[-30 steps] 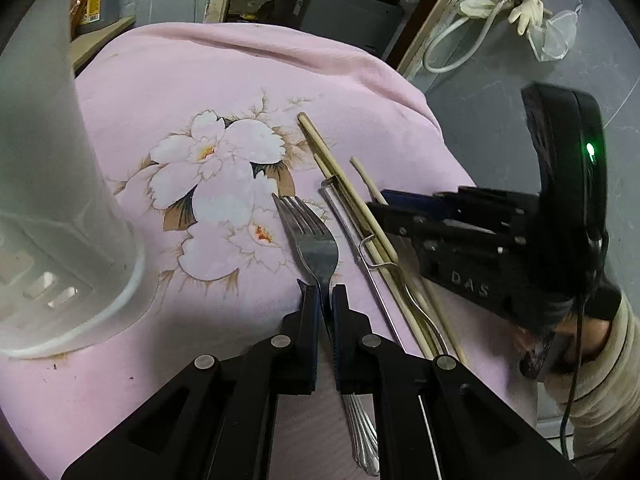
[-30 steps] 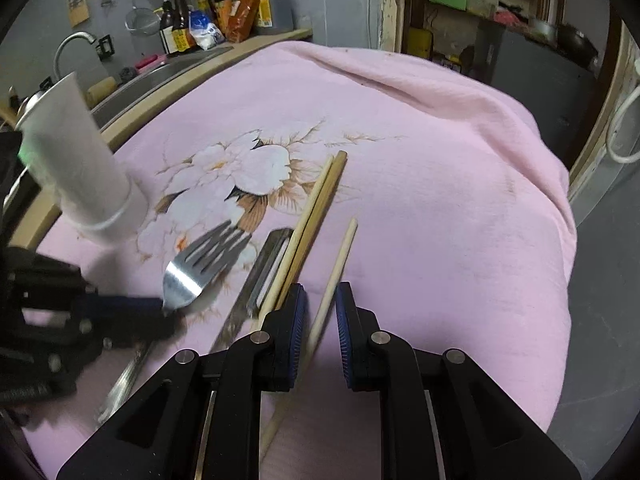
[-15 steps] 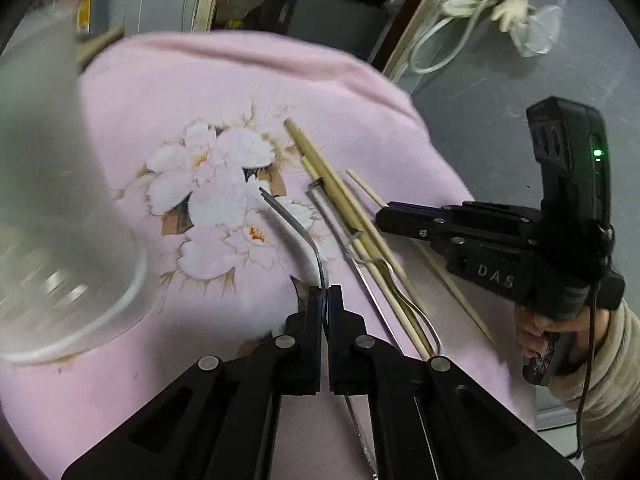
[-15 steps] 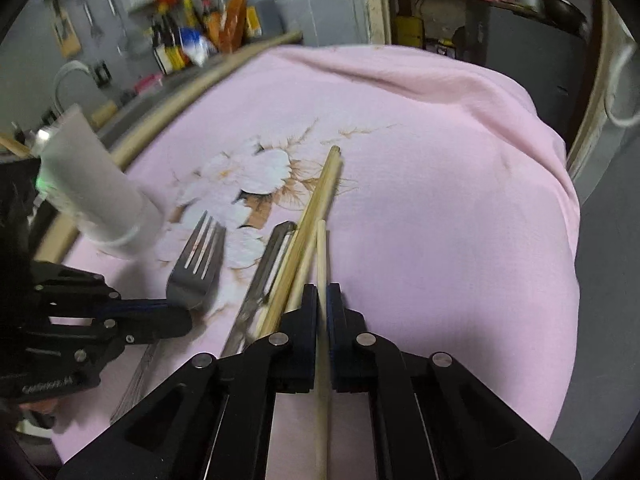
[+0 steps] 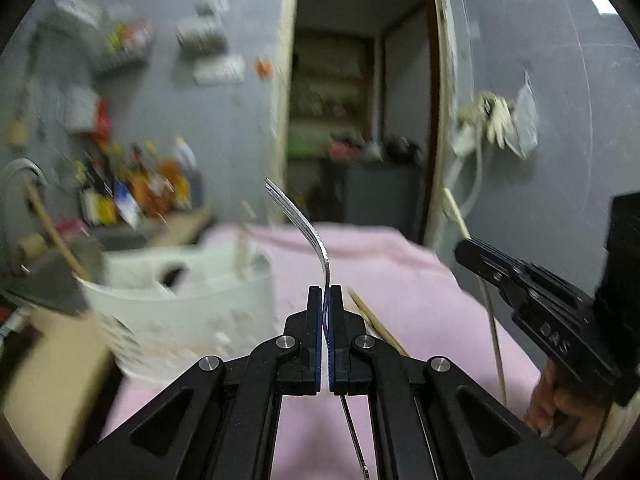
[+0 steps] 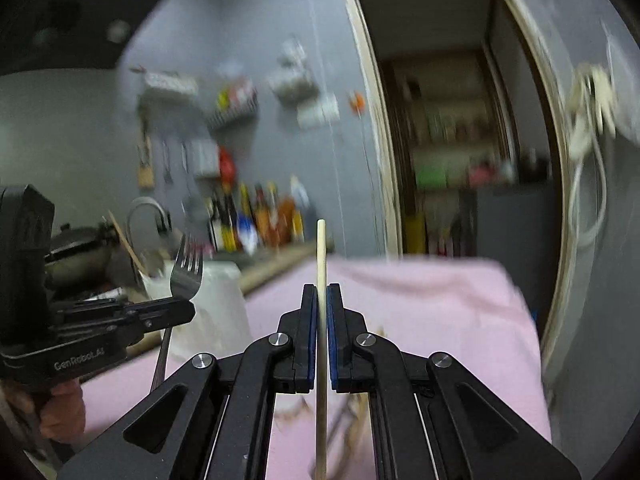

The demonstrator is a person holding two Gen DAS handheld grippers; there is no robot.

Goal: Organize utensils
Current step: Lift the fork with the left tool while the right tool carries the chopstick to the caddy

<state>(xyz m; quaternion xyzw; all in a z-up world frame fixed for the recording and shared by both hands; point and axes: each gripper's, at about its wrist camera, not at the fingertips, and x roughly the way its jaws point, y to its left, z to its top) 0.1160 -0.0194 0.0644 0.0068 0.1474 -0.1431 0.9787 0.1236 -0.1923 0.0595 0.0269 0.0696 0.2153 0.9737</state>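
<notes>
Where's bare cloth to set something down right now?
Free: the pink cloth to the right of the right gripper, out to the far edge by the doorway. Crowded: the left side, by the white holder and the chopstick near it.

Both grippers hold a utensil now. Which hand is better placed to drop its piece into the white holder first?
Probably the left. The left gripper, shut on the fork, has the white holder just beside it. The right gripper, holding a chopstick, is farther from it.

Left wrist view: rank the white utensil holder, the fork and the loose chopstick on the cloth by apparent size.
1. White utensil holder, clearly largest.
2. Fork.
3. Chopstick, mostly hidden behind the left tool, so unsure against the fork.
</notes>
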